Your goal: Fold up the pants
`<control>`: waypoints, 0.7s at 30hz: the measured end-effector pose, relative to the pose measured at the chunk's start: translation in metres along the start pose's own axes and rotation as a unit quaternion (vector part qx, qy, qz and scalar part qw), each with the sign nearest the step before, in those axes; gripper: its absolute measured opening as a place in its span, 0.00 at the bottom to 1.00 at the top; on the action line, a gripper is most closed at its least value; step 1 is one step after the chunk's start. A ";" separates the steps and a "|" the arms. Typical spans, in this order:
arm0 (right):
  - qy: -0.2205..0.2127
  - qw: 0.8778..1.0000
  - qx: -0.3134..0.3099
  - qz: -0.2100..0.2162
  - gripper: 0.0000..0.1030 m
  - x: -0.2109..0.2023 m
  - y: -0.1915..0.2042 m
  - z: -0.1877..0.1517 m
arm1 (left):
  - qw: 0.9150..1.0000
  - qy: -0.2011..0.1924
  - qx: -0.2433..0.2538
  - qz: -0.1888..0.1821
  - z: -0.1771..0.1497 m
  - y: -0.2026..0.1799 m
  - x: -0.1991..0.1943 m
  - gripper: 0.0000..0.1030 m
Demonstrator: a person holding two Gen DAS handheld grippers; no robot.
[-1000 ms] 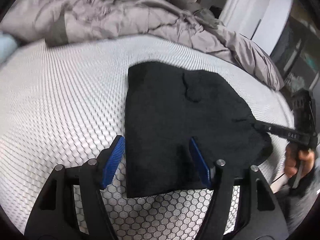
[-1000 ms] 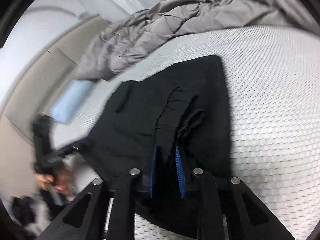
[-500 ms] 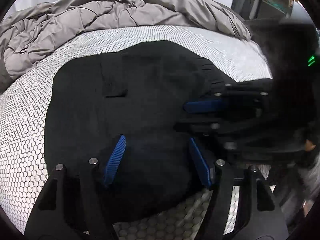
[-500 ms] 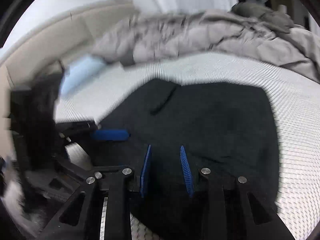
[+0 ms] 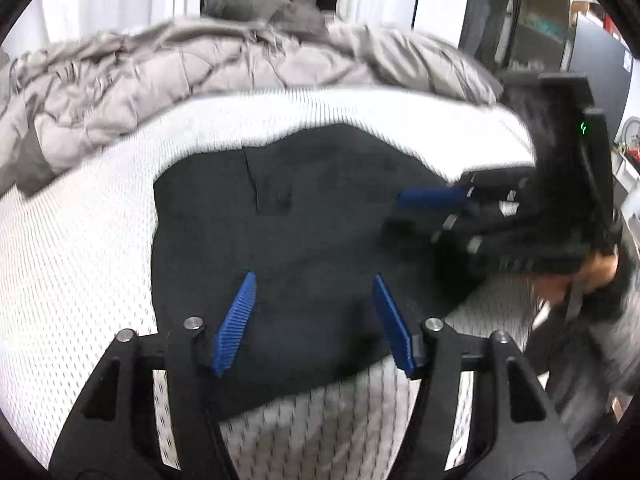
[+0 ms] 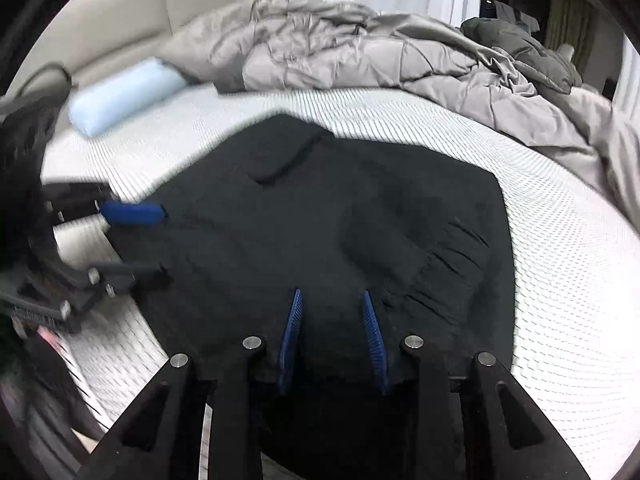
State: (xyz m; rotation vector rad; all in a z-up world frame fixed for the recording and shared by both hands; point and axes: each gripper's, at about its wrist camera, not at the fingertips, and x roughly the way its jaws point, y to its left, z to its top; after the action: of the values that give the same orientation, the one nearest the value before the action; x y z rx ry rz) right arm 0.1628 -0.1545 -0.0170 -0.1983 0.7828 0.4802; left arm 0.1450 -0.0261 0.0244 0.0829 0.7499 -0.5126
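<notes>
Black pants (image 5: 304, 232) lie folded flat on the white mesh mattress (image 5: 80, 248), grey duvet (image 6: 360, 52) bunched behind. Left gripper (image 5: 314, 316) over the near edge, jaws apart and closing, gripping nothing. Right gripper (image 6: 332, 336) above the cloth, jaws opening, pads clear of fabric, nothing held.

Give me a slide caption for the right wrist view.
Right gripper, jaws opening, above folded black pants on white mesh mattress.

Black gripper frames, silver screws, ribbed blue fingers (image 5: 236, 324)
</notes>
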 end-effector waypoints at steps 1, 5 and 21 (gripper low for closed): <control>-0.008 1.000 0.009 0.007 0.35 0.005 0.001 0.006 | 1.000 0.012 -0.012 0.001 0.003 0.004 0.010 0.57; 0.051 0.999 0.002 0.015 0.39 0.050 0.010 0.014 | 0.998 0.060 -0.020 0.003 -0.008 0.016 0.040 0.56; 0.049 0.998 -0.028 -0.002 0.41 0.037 0.009 -0.001 | 0.998 0.059 0.005 -0.002 -0.012 0.007 0.035 0.53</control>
State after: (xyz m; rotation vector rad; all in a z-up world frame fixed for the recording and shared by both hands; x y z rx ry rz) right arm 0.1806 -0.1348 -0.0437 -0.2779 0.8644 0.4918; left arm 0.1623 -0.0313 -0.0086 0.1214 0.8641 -0.5188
